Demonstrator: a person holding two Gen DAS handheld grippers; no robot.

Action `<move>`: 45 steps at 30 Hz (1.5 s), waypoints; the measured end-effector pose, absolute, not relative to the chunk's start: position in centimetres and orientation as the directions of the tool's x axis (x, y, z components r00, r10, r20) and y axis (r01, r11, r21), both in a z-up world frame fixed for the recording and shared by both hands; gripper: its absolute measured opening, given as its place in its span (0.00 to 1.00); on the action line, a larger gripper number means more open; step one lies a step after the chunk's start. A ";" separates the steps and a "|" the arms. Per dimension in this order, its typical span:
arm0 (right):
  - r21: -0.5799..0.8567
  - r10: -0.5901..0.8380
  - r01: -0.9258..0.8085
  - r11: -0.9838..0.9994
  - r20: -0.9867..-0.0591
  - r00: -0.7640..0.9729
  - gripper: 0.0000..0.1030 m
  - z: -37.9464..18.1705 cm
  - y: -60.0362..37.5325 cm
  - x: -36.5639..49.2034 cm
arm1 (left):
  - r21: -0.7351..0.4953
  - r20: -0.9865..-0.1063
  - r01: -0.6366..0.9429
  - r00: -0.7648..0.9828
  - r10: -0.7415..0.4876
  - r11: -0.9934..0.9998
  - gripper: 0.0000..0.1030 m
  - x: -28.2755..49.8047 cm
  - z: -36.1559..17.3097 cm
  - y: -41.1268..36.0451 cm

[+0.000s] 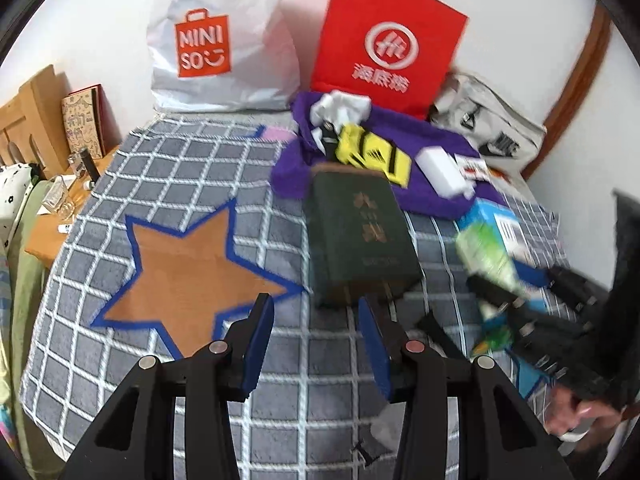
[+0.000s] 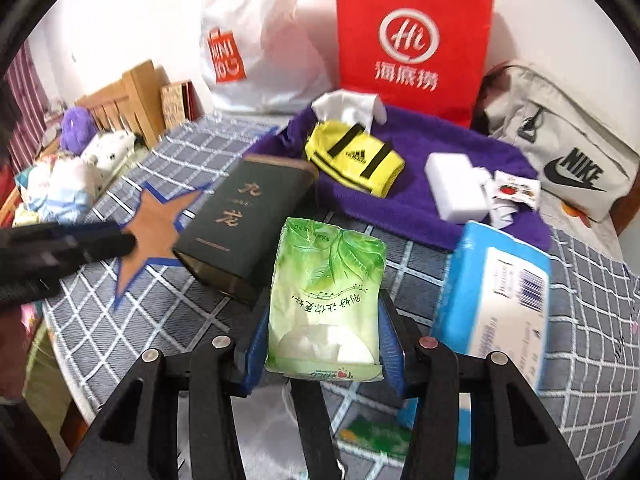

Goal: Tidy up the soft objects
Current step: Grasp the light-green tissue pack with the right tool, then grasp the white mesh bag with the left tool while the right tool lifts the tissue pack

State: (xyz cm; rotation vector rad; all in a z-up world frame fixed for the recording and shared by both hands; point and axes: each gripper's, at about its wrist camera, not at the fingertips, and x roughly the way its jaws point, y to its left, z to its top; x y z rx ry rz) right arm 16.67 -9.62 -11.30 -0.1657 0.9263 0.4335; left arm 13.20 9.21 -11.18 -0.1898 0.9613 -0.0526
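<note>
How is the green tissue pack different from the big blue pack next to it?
The green tissue pack is clamped between the pads of the right hand-held gripper; the blue pack lies on the checked blanket, untouched. The green pack is printed with leaves, the blue pack carries a white label with a barcode. The green pack looks narrower than the blue one. Both look like soft plastic-wrapped packs.

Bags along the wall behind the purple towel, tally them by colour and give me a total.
White: 1, the Miniso plastic bag
Red: 1, the paper bag
Grey: 1, the Nike bag
Total: 3
</note>
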 end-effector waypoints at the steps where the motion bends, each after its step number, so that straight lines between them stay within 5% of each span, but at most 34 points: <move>1: 0.047 0.291 -0.423 0.905 -0.794 0.533 0.47 -11.0 -10.1 16.4 | -0.183 -0.812 -0.034 0.569 -0.132 0.982 0.41 12.8 -11.4 8.8; 10: 0.078 0.270 -0.325 0.942 -0.752 0.602 0.47 -9.5 -16.8 12.6 | -0.171 -0.844 0.055 0.507 -0.175 0.984 0.45 10.3 -14.2 4.3; 27: 0.133 0.250 -0.232 0.964 -0.756 0.605 0.47 -12.3 -23.6 10.0 | -0.112 -0.884 0.242 0.420 -0.208 0.964 0.71 10.1 -18.4 -2.5; 29: 0.143 0.258 -0.233 0.962 -0.757 0.600 0.47 -12.5 -23.9 9.9 | -0.090 -0.882 0.282 0.423 -0.208 0.955 0.81 9.7 -18.6 -3.2; 34: 0.151 0.268 -0.241 0.959 -0.767 0.583 0.48 -13.4 -24.2 9.6 | 0.030 -0.887 0.333 0.444 -0.128 0.943 0.86 8.9 -19.3 -5.1; 36: 0.157 0.271 -0.241 0.958 -0.772 0.575 0.48 -13.9 -24.2 9.5 | 0.032 -0.879 0.316 0.461 -0.124 0.948 0.82 9.0 -19.2 -5.2; 41: 0.156 0.270 -0.241 0.958 -0.778 0.567 0.48 -14.5 -24.0 9.1 | 0.038 -0.855 0.293 0.504 -0.121 0.955 0.30 9.0 -18.5 -4.8; 44: 0.157 0.270 -0.240 0.958 -0.777 0.568 0.48 -14.4 -24.0 8.9 | 0.034 -0.854 0.253 0.510 -0.104 0.967 0.07 9.4 -18.5 -3.8; 45: 0.156 0.270 -0.242 0.958 -0.778 0.568 0.48 -14.4 -24.0 8.9 | 0.023 -0.855 0.242 0.507 -0.106 0.970 0.06 9.6 -18.5 -3.4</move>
